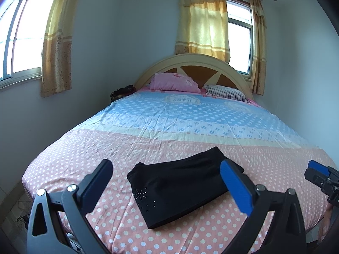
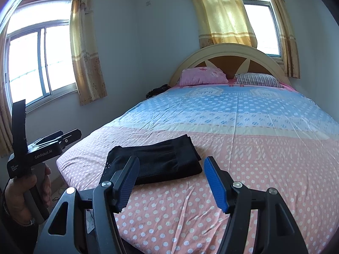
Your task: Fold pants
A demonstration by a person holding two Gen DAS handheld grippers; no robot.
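Black pants (image 1: 180, 185) lie folded into a compact rectangle on the pink dotted foot of the bed, with a small sparkly star on the near corner. They also show in the right wrist view (image 2: 156, 163). My left gripper (image 1: 166, 167) is open and empty, held back above the pants. My right gripper (image 2: 171, 165) is open and empty, just right of the pants. The right gripper shows at the right edge of the left wrist view (image 1: 322, 173); the left one, held in a hand, shows at the left of the right wrist view (image 2: 42, 146).
The bed (image 1: 190, 116) has a blue and pink dotted sheet, a pink pillow (image 1: 173, 82), a striped pillow (image 1: 226, 92) and a rounded headboard (image 1: 190, 63). Walls, windows and yellow curtains (image 1: 203, 21) surround it. A dark bundle (image 1: 122, 91) sits at the bed's far left.
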